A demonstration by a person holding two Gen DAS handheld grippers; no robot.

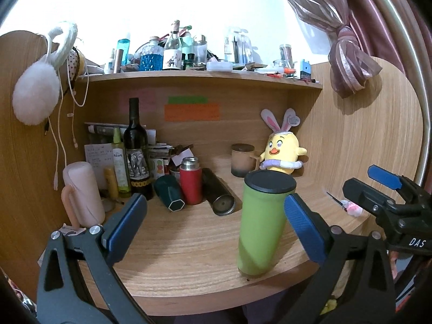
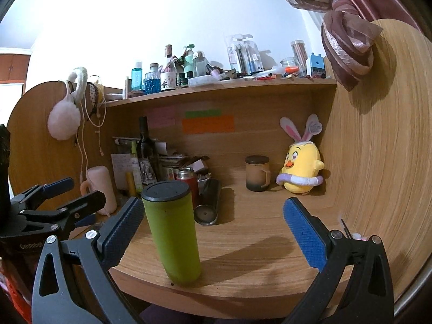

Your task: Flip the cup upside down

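A tall green cup (image 1: 260, 226) with a black top stands upright near the front edge of the wooden desk (image 1: 172, 245); it also shows in the right wrist view (image 2: 172, 232). My left gripper (image 1: 213, 226) is open, and the cup stands between its fingers, close to the right finger (image 1: 303, 228). My right gripper (image 2: 210, 232) is open, with the cup just inside its left finger (image 2: 121, 229). Each gripper appears in the other's view: the right gripper (image 1: 378, 189) and the left gripper (image 2: 62, 191). Neither touches the cup.
Behind the cup lie a dark cylinder flask (image 1: 218, 194) and a dark green cup (image 1: 170, 193), with a red thermos (image 1: 190, 181), a wine bottle (image 1: 136, 148), a pink mug (image 1: 82, 194), a brown mug (image 1: 243, 159) and a yellow plush chick (image 1: 283, 154). A cluttered shelf (image 1: 205, 77) runs above.
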